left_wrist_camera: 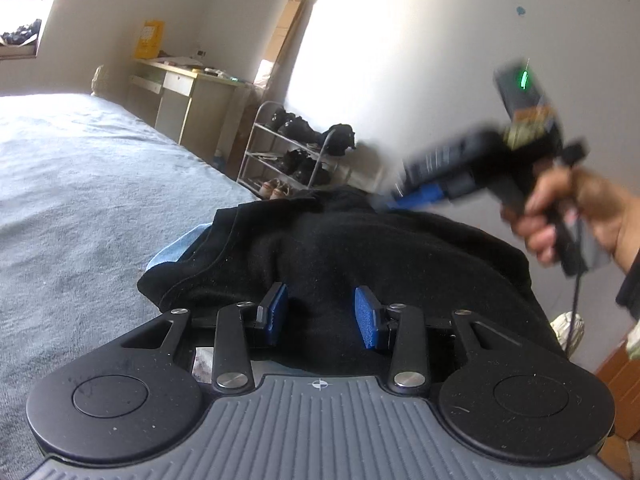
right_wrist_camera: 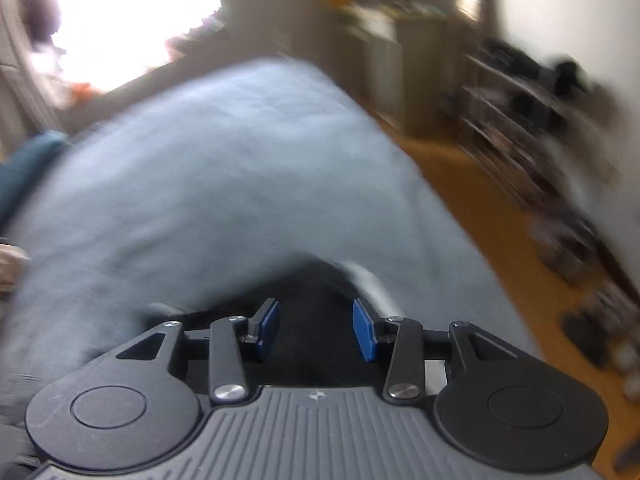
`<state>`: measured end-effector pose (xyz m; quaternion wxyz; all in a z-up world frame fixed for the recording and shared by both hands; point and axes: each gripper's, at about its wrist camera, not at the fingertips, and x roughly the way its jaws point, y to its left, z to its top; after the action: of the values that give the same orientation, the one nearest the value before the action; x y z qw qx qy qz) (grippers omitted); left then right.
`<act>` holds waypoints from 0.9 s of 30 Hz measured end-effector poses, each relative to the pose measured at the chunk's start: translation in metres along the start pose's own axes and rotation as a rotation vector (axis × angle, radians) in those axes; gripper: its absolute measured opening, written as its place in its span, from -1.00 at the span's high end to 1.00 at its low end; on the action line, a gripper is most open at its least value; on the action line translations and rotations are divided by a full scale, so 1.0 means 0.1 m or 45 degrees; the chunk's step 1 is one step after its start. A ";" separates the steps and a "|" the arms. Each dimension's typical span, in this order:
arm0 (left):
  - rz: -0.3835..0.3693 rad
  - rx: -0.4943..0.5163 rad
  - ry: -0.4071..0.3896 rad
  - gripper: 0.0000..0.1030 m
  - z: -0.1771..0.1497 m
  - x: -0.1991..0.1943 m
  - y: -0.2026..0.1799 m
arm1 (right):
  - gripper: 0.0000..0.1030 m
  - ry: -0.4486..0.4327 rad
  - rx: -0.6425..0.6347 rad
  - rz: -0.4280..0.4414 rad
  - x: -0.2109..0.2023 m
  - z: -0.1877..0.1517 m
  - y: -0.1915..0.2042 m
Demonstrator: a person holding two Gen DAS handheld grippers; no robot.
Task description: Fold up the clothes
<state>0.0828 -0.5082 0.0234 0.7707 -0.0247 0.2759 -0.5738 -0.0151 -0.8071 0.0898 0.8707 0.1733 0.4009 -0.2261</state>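
Both grippers hover with jaws parted over the black garment [left_wrist_camera: 340, 248] on the grey bed [left_wrist_camera: 80, 168]: left gripper [left_wrist_camera: 321, 312] and right gripper [right_wrist_camera: 316, 328] grasp nothing.

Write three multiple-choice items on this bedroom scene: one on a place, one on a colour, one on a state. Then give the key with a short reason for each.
1. Where does the black garment lie?
A. on the desk
B. on the bed, at its near edge
C. on the shoe rack

2. What colour are the pads of the left gripper?
A. blue
B. red
C. white

3. How do the left gripper's jaws stand?
A. pressed flat together
C. clamped on a shoe
B. apart, with black cloth showing between them

Key: 1 B, the garment rests on the grey-blue bed cover, while the desk and shoe rack stand farther back by the wall. 2 A, both pads are blue. 3 B, a clear gap separates the pads and the garment fills the view in it.
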 end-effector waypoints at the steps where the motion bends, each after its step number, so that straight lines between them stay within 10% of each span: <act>1: -0.003 -0.009 0.005 0.28 0.02 0.02 0.00 | 0.06 -0.010 0.056 -0.047 -0.03 -0.06 -0.13; 5: 0.023 0.000 0.026 0.28 0.07 0.01 -0.02 | 0.10 -0.255 0.228 -0.249 -0.52 -0.29 -0.59; 8: 0.043 0.003 0.021 0.28 0.08 -0.03 -0.03 | 0.10 -0.410 0.380 -0.171 -1.07 -0.62 -0.96; 19: -0.060 0.468 -0.080 0.23 -0.09 -0.68 -0.90 | -0.01 -0.540 0.711 0.528 -1.83 -2.56 -1.07; 27: -0.047 0.794 -0.044 0.22 -0.59 -0.69 -1.42 | -0.01 -0.468 0.907 0.889 -1.58 -3.08 -0.63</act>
<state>-0.0803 -0.4784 0.0514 0.7352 0.1980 0.0729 -0.6442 -0.3311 -0.6706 0.0146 0.8372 0.5391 0.0584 -0.0715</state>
